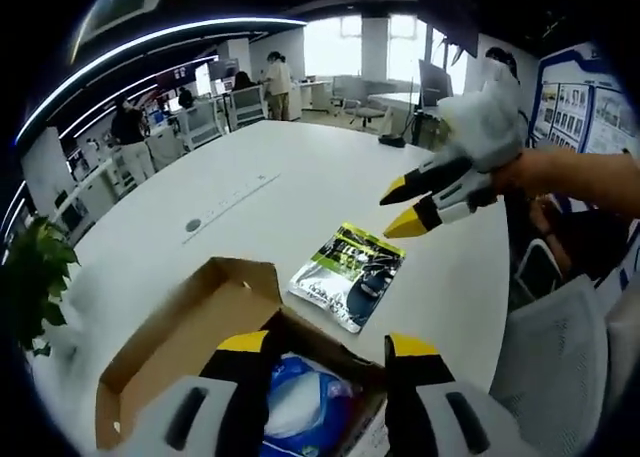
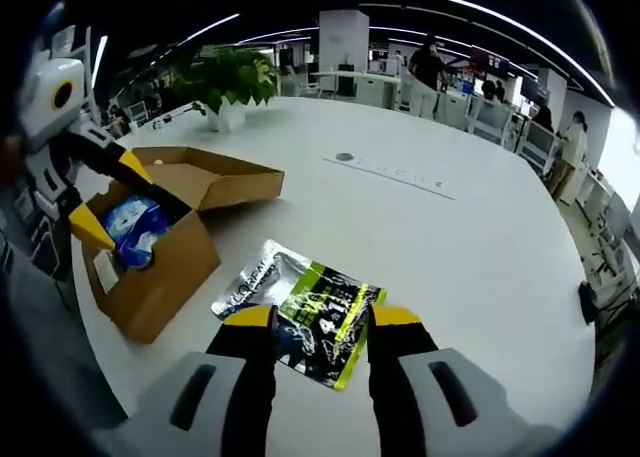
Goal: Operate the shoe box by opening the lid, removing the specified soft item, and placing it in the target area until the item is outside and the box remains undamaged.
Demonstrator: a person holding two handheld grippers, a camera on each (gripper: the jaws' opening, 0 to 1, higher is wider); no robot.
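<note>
A: Where does the box (image 2: 160,239) stand?

B: On the white surface (image 2: 450,237), lid flaps open. A blue and white soft item (image 2: 135,227) lies inside it.

A: And the left gripper (image 1: 328,349)?

B: It hangs over the open box, jaws spread wide, one on each side of the blue item (image 1: 295,397), gripping nothing. In the right gripper view it sits at the box's near end (image 2: 100,202).

A: The right gripper (image 2: 312,317)?

B: Jaws apart too, empty, poised above a green and silver pouch (image 2: 300,309). That pouch (image 1: 348,274) lies flat on the surface just beside the box (image 1: 190,347), outside it.

A: Anything else?

B: A potted plant (image 2: 228,82) stands at the far edge, and people stand at desks beyond.
</note>
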